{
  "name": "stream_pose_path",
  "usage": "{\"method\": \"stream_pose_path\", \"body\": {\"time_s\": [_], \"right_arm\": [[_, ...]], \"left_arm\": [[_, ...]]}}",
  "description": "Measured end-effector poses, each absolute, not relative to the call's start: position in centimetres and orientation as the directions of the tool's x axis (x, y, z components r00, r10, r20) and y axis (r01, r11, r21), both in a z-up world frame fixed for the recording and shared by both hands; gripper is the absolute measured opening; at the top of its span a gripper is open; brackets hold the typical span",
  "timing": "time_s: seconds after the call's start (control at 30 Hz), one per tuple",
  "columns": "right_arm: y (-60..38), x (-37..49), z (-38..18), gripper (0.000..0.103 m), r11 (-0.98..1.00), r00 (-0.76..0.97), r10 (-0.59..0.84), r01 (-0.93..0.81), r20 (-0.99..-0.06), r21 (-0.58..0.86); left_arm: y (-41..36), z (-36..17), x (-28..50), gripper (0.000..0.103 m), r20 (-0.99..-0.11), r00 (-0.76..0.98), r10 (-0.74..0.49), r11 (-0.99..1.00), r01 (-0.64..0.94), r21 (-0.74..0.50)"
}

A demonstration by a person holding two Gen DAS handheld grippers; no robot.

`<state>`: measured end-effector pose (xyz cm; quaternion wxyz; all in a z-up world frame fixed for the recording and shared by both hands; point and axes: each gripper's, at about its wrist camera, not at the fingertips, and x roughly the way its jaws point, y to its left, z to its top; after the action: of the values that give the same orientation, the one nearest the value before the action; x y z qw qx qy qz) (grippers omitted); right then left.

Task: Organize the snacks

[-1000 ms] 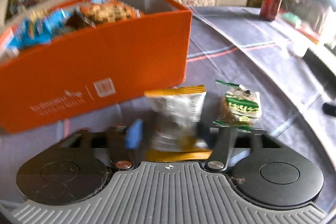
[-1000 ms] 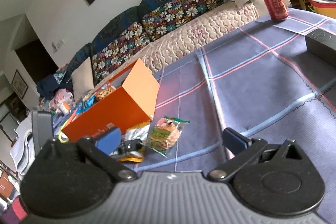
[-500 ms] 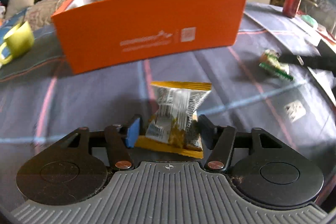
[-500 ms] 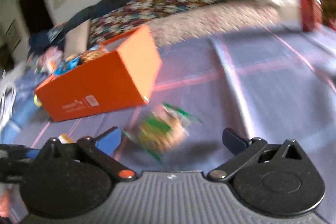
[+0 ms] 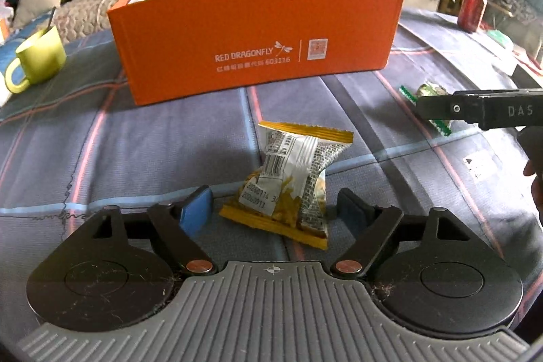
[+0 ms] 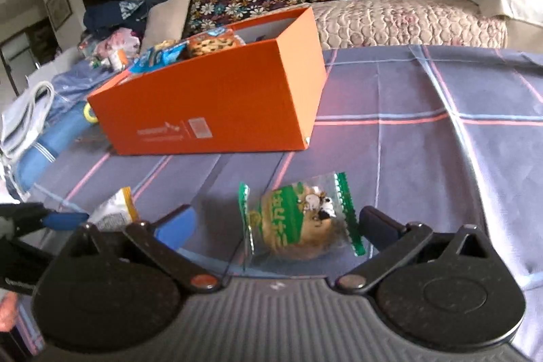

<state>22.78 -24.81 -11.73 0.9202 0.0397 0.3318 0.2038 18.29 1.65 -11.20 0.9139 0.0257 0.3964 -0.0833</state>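
While my left tongs [image 5: 275,209] have just been opening, the yellow-edged snack packet [image 5: 292,182] lies loose between them on the worktop [image 5: 135,151]; my right tongs [image 6: 275,226] stand apart around the green-wrapped snack [image 6: 298,223]. Closing carelessly could crush it or skid it short of the orange box [image 6: 217,100].

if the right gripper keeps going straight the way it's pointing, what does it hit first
Most likely the green-wrapped snack, lying on the tablecloth right between the right gripper's open jaws. The orange box sits farther back, though depth is hard to judge.
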Motion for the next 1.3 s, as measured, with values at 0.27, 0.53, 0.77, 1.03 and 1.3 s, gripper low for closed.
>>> {"method": "stream_pose_path", "body": {"time_s": [0.27,0.53,0.77,1.03,1.3], "right_arm": [[-23.2,23.5,-12.1,0.103,0.921,0.688,0.360,-0.369,-0.630,0.123],[-22.5,23.8,-12.7,0.103,0.928,0.703,0.313,-0.368,-0.638,0.049],[-22.4,23.9,-12.7,0.102,0.929,0.705,0.313,-0.365,-0.637,0.052],[-24.3,22.7,-11.6,0.068,0.920,0.690,0.383,-0.347,-0.614,0.184],[-24.4,20.2,-8.9,0.060,0.880,0.698,0.474,-0.366,-0.536,0.303]], "left_arm": [[2.1,-11.3,20.2,0.069,-0.726,0.674,-0.140,0.986,0.164,-0.037],[0.8,-12.2,20.7,0.083,-0.704,0.692,-0.160,0.975,0.221,-0.005],[0.8,-12.2,20.8,0.083,-0.697,0.697,-0.168,0.973,0.229,-0.006],[1.3,-11.1,19.9,0.000,-0.673,0.682,-0.285,0.949,0.301,-0.097],[4.0,-9.1,18.2,0.000,-0.657,0.678,-0.329,0.944,0.256,-0.208]]}}
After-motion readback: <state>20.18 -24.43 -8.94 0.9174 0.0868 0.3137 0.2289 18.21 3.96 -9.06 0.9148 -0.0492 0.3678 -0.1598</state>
